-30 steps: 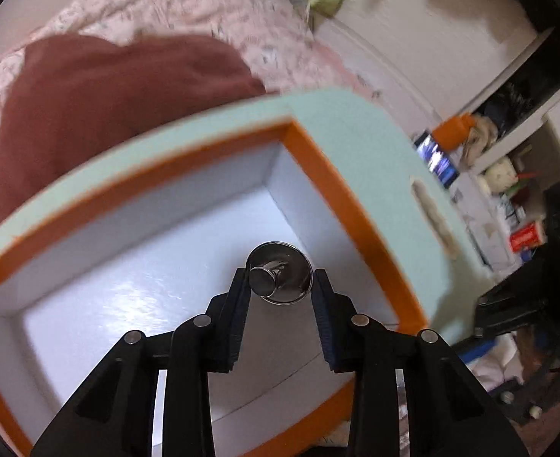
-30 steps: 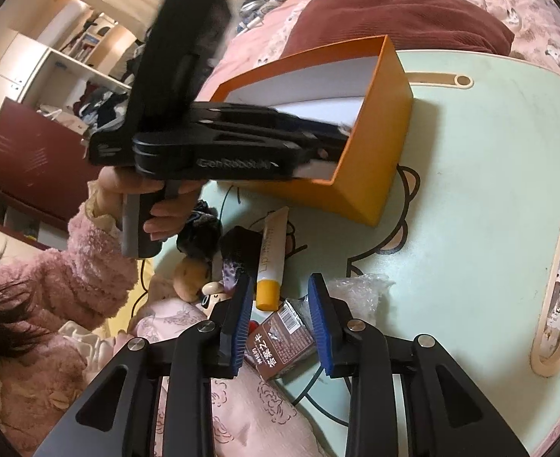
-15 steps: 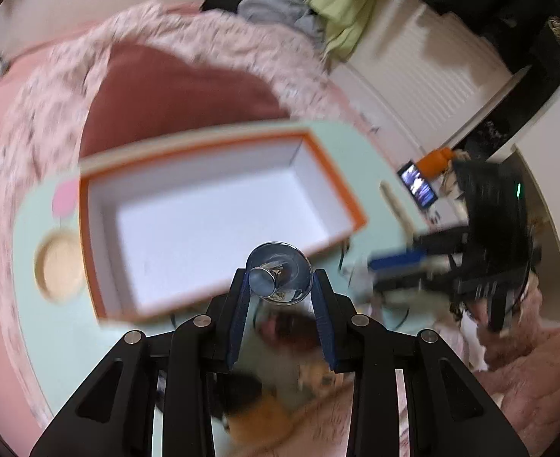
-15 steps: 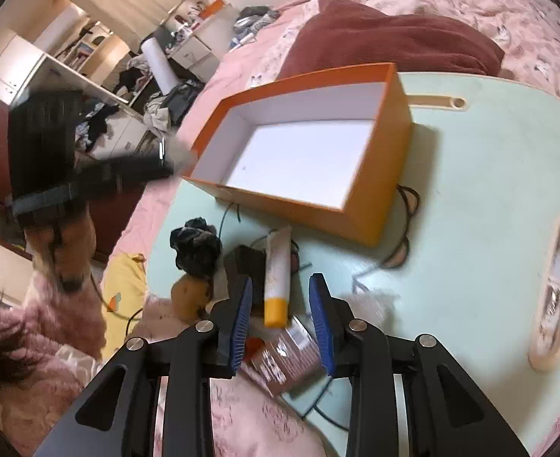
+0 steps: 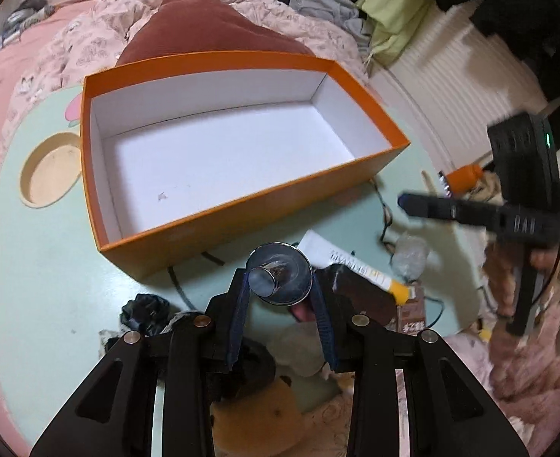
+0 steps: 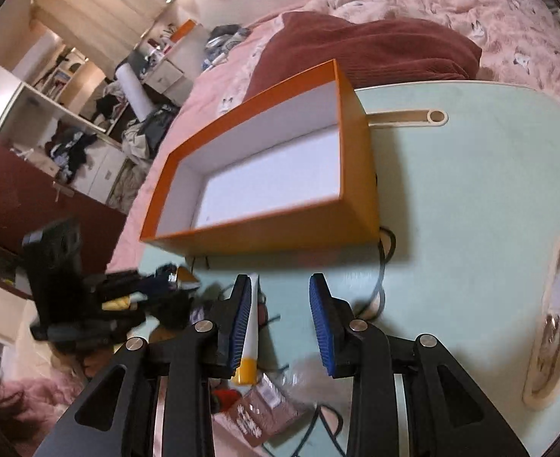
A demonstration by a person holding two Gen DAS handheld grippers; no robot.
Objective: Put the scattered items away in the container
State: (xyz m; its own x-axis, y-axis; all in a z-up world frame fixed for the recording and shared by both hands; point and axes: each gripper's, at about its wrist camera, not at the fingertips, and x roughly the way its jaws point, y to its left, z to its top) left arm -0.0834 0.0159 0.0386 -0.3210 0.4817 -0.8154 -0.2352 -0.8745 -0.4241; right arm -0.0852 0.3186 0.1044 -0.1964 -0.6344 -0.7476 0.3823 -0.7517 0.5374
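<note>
An orange box [image 5: 249, 205] with a white inside stands empty on the pale green table [image 5: 43, 259]; it also shows in the right wrist view [image 6: 280, 224]. My left gripper [image 5: 280, 285] is shut on a shiny round metal piece [image 5: 280, 278], held above the table in front of the box. My right gripper [image 6: 280, 304] is open and empty above a white tube with a yellow cap [image 6: 251, 342]. The tube [image 5: 356, 266], a brown packet [image 5: 411, 312] and a clear wrapper [image 5: 409, 251] lie near the table's front edge.
A black scrunchie [image 5: 144, 310], a brown plush toy [image 5: 257, 419] and a black cable [image 6: 382, 266] lie by the front edge. A maroon pillow [image 5: 203, 30] and pink bedding lie behind the box. The table has a round recess [image 5: 49, 169] at the left.
My left gripper has pulled back from over the box with the metal piece still in it. My right gripper has moved forward over the tube.
</note>
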